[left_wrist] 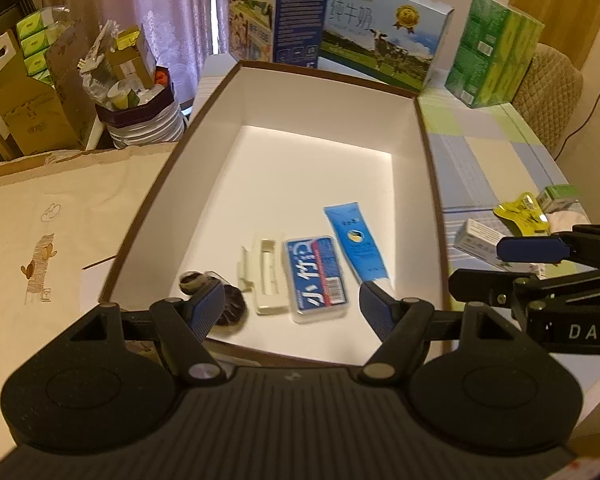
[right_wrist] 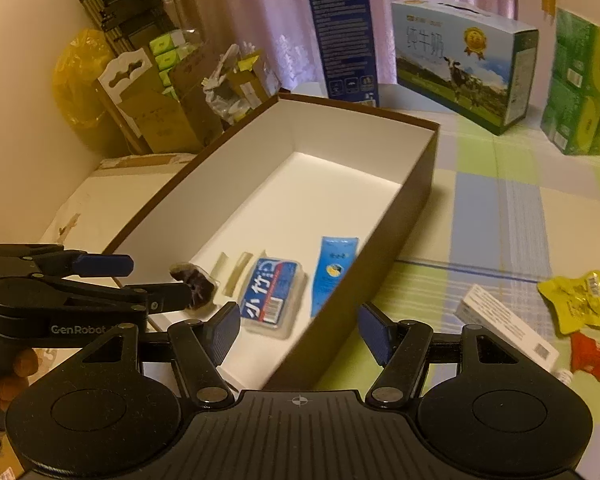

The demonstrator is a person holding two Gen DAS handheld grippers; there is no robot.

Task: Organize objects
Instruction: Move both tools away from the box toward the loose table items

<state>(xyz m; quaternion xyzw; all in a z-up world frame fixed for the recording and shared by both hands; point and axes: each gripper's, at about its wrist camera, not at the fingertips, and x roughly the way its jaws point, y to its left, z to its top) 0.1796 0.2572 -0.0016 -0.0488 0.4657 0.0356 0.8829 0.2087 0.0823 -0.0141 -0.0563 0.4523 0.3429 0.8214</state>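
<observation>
**Two empty grippers at the near end of the box**

The left hand-held gripper (left_wrist: 292, 304) hangs over the near end of the open box (left_wrist: 434, 184), its blue-padded fingers spread wide with nothing between them. The right hand-held gripper (right_wrist: 298, 326) is just as wide open and just as empty; it straddles the box's near right wall, one finger over the white interior and the other over the surface (right_wrist: 480, 216) outside.

Inside the box, everything sits bunched along the near end. At the left is a dark round item in clear wrap (left_wrist: 198, 280), partly hidden behind the left gripper's finger. Next to it lies a white plastic tray (left_wrist: 266, 280), then a blue and red case with large white characters (left_wrist: 318, 278), and nearest the right wall a blue tube (left_wrist: 358, 242) lying lengthwise. The far half of the box is bare white card.

Out on the checked surface, to the right of the box, lie a white carton (right_wrist: 504, 326), a yellow crinkled packet (right_wrist: 576, 300) and a small red packet (right_wrist: 588, 354), close together near the right edge. Along the far edge stand a tall blue carton (right_wrist: 342, 36), a milk carton with a cow picture (right_wrist: 460, 60) and a green pack of tissues (right_wrist: 584, 84). Off the surface's left side, cardboard boxes (right_wrist: 156, 112) are piled against the curtain.
</observation>
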